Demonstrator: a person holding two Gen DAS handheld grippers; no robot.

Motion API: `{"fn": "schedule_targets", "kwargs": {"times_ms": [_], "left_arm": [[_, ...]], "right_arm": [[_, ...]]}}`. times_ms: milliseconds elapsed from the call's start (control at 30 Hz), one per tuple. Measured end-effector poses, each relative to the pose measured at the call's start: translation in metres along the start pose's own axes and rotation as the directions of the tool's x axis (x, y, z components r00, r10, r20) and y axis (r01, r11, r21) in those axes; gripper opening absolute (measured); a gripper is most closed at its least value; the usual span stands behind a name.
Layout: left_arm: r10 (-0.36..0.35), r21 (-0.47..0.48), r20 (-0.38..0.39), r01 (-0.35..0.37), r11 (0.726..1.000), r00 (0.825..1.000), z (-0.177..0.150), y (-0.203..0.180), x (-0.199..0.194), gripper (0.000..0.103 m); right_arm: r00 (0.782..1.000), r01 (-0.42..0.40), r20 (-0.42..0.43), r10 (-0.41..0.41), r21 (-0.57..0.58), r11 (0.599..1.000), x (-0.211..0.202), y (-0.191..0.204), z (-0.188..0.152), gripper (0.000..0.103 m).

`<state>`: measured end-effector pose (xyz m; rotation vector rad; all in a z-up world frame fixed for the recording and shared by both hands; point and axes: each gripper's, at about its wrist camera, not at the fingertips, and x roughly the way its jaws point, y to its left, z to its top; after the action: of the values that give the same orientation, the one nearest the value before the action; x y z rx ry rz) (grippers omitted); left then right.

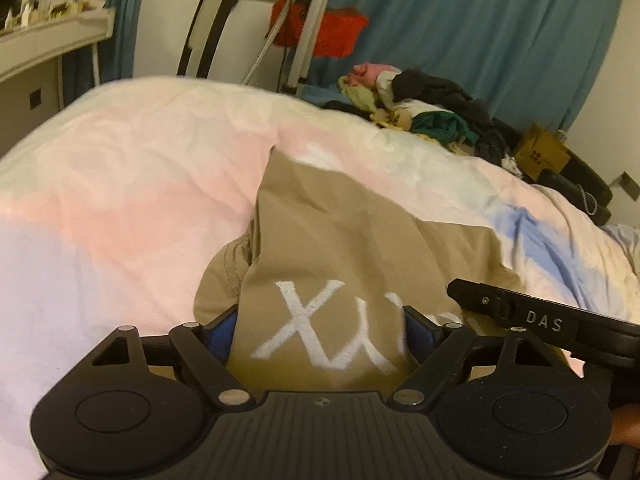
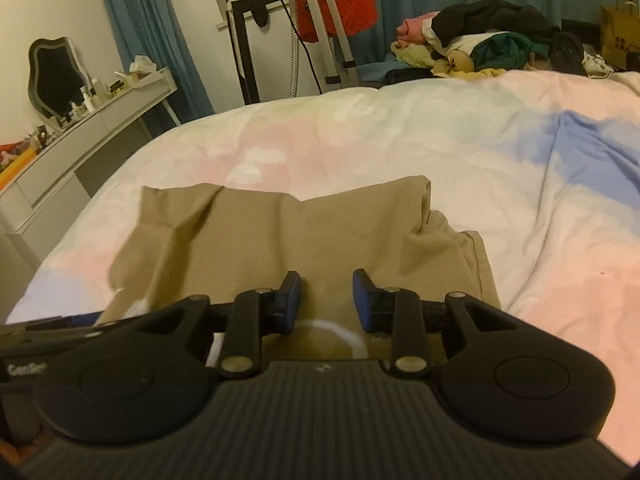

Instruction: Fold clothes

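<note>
Mid-fold, judging by the layout. Tan garment [image 2: 288, 240] with white embroidered lettering [image 1: 320, 332] lies on the pastel duvet [image 2: 400, 140], near edge, partly doubled over: upper layer rumpled, stitched hem exposed at right. Not squared off yet. Left gripper [image 1: 320, 330] fingers wide apart, cloth lying between them, not pinched. Right gripper [image 2: 326, 300] fingers also apart, over the cloth. Unsorted clothes pile [image 2: 480, 44] at the far edge still awaits folding.

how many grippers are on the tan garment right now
2. The left gripper is at the tan garment's white lettering, its jaws wide with cloth between them. The right gripper is beside it on the near edge, jaws apart.
</note>
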<state>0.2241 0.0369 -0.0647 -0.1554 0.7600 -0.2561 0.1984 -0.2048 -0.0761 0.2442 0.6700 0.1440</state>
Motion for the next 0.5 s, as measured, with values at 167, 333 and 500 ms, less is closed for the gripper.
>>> {"fn": "schedule_targets", "kwargs": {"times_ms": [167,333,500], "left_arm": [[-0.016,-0.007,-0.014,0.016,1.000,1.000,-0.018,-0.006,-0.033,0.084],[0.002,-0.056,-0.098,-0.007,0.998,0.995,-0.032,-0.009,-0.043,0.084],[-0.039,-0.150,-0.059,0.029,0.988,0.997,-0.038,0.001,-0.078,0.085]], "right_arm": [[1.000,-0.018,0.013,0.018,-0.011,1.000,-0.049,0.008,-0.018,0.032],[0.998,0.034,-0.043,-0.036,-0.030,0.999,-0.050,0.014,-0.037,0.032],[1.000,0.002,-0.031,0.001,0.105,0.994,-0.078,0.007,-0.038,0.034]]}}
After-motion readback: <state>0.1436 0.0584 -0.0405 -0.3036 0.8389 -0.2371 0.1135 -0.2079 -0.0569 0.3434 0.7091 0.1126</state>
